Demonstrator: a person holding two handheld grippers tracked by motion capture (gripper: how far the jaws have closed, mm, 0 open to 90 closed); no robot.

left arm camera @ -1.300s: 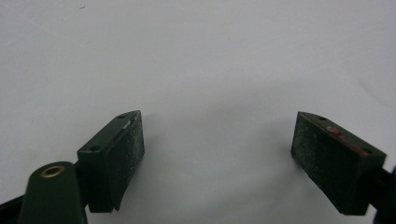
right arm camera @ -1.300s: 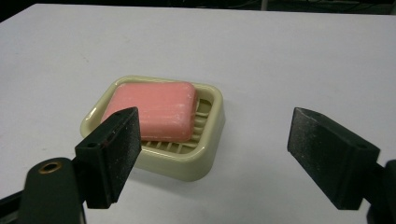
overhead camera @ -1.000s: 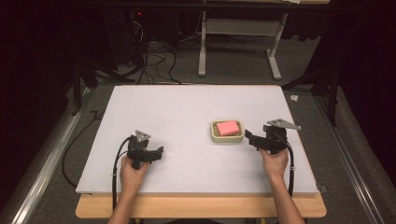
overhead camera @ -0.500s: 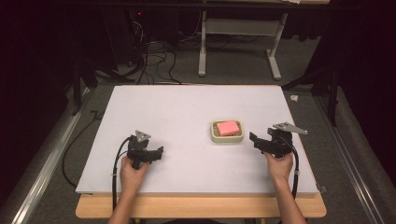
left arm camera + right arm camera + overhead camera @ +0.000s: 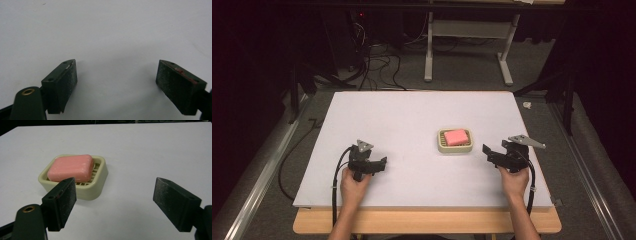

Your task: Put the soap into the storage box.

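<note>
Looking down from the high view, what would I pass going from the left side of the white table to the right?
Left gripper held in the person's left hand → cream soap dish with the pink soap bar lying in it → right gripper held in the right hand, all over the white table.

**Hands & grippers – pose/state**

L hand [image 5: 354, 184]: comes in over front edge of the table [image 5: 412, 120], forearm rising from bottom of high view, fist wrapped round handle. L gripper [image 5: 383, 164] sits near front-left part of the table, pointing right; grey plate on top, cable looping back along the wrist. Left gripper view: jaws wide apart, nothing btwn pads, close above the surface.

R hand [image 5: 514, 181]: in over front edge near front-right corner, forearm angled slightly inward. R gripper [image 5: 486, 152] points left, grey plate up, cable trailing down beside wrist. Right gripper view: jaws spread wide, gap empty.
</note>
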